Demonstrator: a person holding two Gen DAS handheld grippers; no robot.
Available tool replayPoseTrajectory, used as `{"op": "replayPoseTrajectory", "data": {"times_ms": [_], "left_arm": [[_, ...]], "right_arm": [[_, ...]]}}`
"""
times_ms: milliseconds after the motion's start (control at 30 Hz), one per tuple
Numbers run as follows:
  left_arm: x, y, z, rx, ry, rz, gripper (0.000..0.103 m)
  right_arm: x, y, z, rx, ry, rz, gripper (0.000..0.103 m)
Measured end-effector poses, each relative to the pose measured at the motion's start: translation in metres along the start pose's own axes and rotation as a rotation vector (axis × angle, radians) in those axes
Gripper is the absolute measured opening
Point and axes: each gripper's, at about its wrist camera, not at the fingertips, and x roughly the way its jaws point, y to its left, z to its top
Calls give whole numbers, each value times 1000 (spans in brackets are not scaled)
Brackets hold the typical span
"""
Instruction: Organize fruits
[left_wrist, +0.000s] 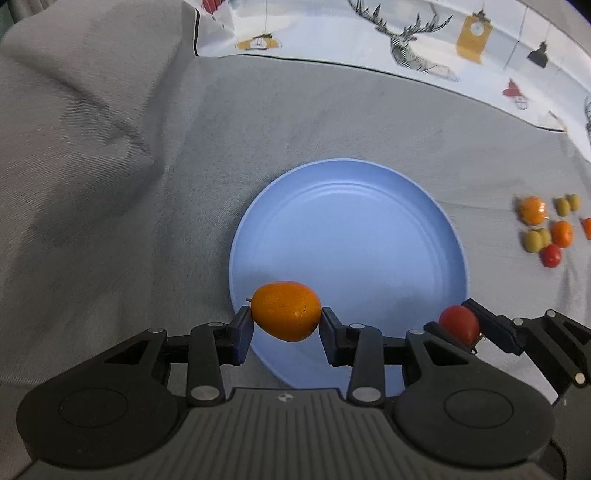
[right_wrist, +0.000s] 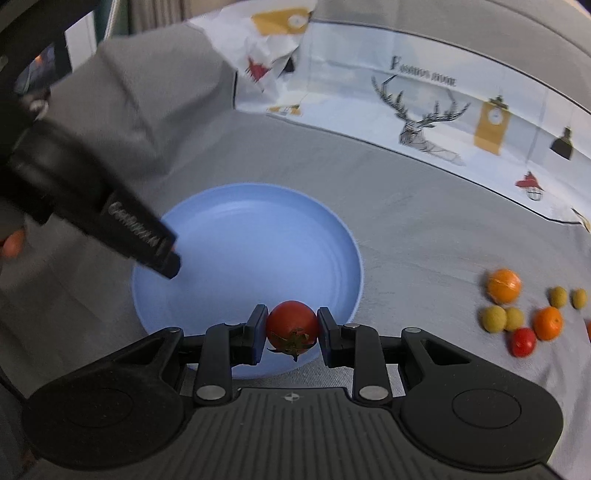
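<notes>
The left gripper (left_wrist: 286, 325) pinched an orange kumquat (left_wrist: 286, 311) between its two blue pads, one pad on each end of the fruit. The kumquat's long axis ran across the jaws, nearly level and tipped a little down toward the right pad, with its small stem nub pointing at the left pad. It hung over the near-left rim of the blue plate (left_wrist: 347, 236).

The right gripper (right_wrist: 291, 330) was pressed onto a red cherry tomato (right_wrist: 291, 323), which was nearly round; its green calyx faced back toward the camera and slightly downward. The tomato hung over the near rim of the same plate (right_wrist: 251, 254). In the left wrist view this gripper (left_wrist: 460, 325) appeared just beside the left one, at the plate's near-right rim, gripping the tomato (left_wrist: 459, 323).

The plate sat on a grey cloth (left_wrist: 147, 221). Toward the cloth's right edge, well apart from the plate, lay a loose cluster of fruits (right_wrist: 524, 312): orange, yellow-green and red ones. Along the far edge lay a white printed cloth (right_wrist: 424, 122) with a stag and lanterns.
</notes>
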Motion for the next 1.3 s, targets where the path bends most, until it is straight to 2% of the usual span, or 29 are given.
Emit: {"op": "replayPoseTrajectory", "data": {"times_ms": [67, 100, 133, 167, 200, 233, 333, 433, 533, 667, 867, 1133, 1300], "left_arm": [[1, 0, 5, 5, -16, 3, 49], [-2, 0, 7, 7, -30, 4, 68], [-8, 2, 8, 5, -58, 1, 92], [-16, 3, 9, -2, -92, 0, 100], [-26, 6, 8, -9, -128, 0, 103], [-36, 7, 5, -9, -154, -2, 103], [-58, 11, -9, -7, -156, -6, 103], [-75, 15, -36, -18, -147, 11, 103], [-92, 20, -66, -55, -124, 27, 103], [-119, 29, -104, -96, -112, 13, 103], [-160, 24, -149, -113, -211, 58, 103], [-197, 12, -181, -76, -306, 45, 103], [-211, 4, -193, -53, -338, 38, 103]], "right_arm": [[8, 1, 2, -18, 6, 9, 31], [10, 2, 5, -28, 7, 14, 31], [10, 2, 7, -31, 0, 9, 38], [8, 1, 10, -34, -9, 2, 44], [3, 0, 13, -32, -25, -2, 56], [-2, -2, 15, -28, -38, -6, 66], [-26, -12, 13, 6, -44, -25, 84], [-57, -17, -1, 80, -12, -18, 93], [-89, -14, -20, 138, 13, -1, 95], [-137, -1, -39, 174, -36, -4, 99], [-195, 24, -51, 106, -188, -23, 102], [-232, 39, -62, 63, -256, -31, 102], [-254, 44, -70, 44, -310, -51, 102]]}}
